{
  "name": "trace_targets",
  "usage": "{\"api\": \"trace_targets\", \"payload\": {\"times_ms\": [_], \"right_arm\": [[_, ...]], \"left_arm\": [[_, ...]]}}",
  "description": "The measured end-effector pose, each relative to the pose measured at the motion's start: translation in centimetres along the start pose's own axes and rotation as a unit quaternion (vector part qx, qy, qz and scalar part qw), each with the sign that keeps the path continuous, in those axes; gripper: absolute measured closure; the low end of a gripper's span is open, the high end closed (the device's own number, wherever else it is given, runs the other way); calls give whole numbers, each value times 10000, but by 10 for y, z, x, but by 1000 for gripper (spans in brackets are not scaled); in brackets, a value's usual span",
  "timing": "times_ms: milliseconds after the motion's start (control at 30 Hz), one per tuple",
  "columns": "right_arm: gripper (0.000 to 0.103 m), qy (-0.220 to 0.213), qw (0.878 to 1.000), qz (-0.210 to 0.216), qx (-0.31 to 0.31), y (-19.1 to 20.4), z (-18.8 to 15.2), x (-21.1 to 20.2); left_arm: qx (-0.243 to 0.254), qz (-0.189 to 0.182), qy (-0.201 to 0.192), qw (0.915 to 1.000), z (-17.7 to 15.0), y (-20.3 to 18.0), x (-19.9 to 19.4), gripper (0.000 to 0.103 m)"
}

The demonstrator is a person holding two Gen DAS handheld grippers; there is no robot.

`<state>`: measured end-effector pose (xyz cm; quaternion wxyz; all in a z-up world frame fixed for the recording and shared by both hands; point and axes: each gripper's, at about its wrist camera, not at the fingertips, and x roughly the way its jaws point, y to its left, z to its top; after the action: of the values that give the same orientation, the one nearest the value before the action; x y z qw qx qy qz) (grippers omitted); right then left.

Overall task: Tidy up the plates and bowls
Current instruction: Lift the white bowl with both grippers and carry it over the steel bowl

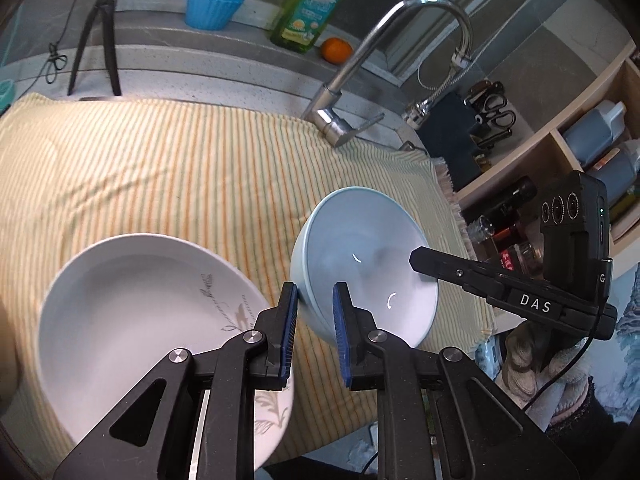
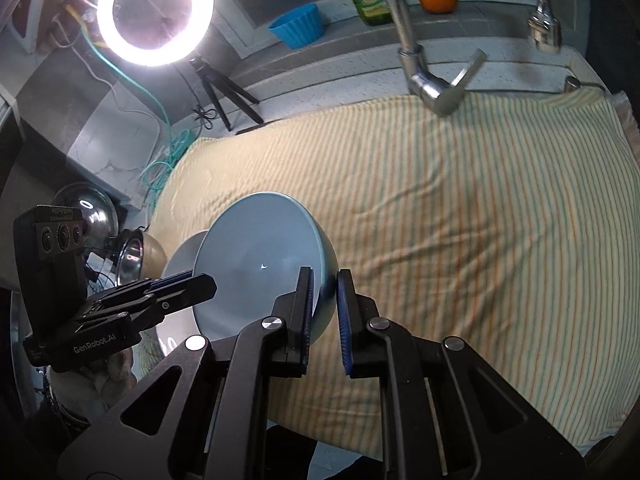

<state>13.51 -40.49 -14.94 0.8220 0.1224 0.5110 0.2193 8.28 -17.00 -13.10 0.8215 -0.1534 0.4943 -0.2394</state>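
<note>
A pale blue bowl (image 1: 360, 264) is tilted above the striped cloth, and both grippers hold its rim. My left gripper (image 1: 315, 316) has its jaws on either side of the bowl's near-left rim. My right gripper (image 2: 323, 304) is shut on the opposite rim of the same bowl (image 2: 256, 264); its finger (image 1: 452, 270) reaches into the bowl in the left wrist view. A white plate with a grey leaf pattern (image 1: 132, 312) lies on the cloth left of the bowl, partly under my left gripper.
The yellow striped cloth (image 2: 460, 208) covers the counter. Behind it stand a chrome faucet (image 1: 352, 80), a green soap bottle (image 1: 312, 4), an orange (image 1: 337, 50), a blue cup (image 1: 212, 8) and a small tripod (image 1: 100, 36). Shelves with bottles (image 1: 592, 140) are at the right. Metal lids (image 2: 96, 216) lie at the left.
</note>
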Motion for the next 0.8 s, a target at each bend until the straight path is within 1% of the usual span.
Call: {"api": "trace_targets", "payload": {"times_ms": [333,533,800], "right_arm": [[91,19,9979,313,-573,70,14,15],[91,107,9940,533,-951,119,18,30],[91,291,9864,842,-1383,178,16,58]], "left_arm": [[-340,204,-456,9982,-5,37,-53,87],[-654,355,-744,9944,-12,69,-88,87],[-1051,634,-1071,9866,-27,111,-135,87]]}}
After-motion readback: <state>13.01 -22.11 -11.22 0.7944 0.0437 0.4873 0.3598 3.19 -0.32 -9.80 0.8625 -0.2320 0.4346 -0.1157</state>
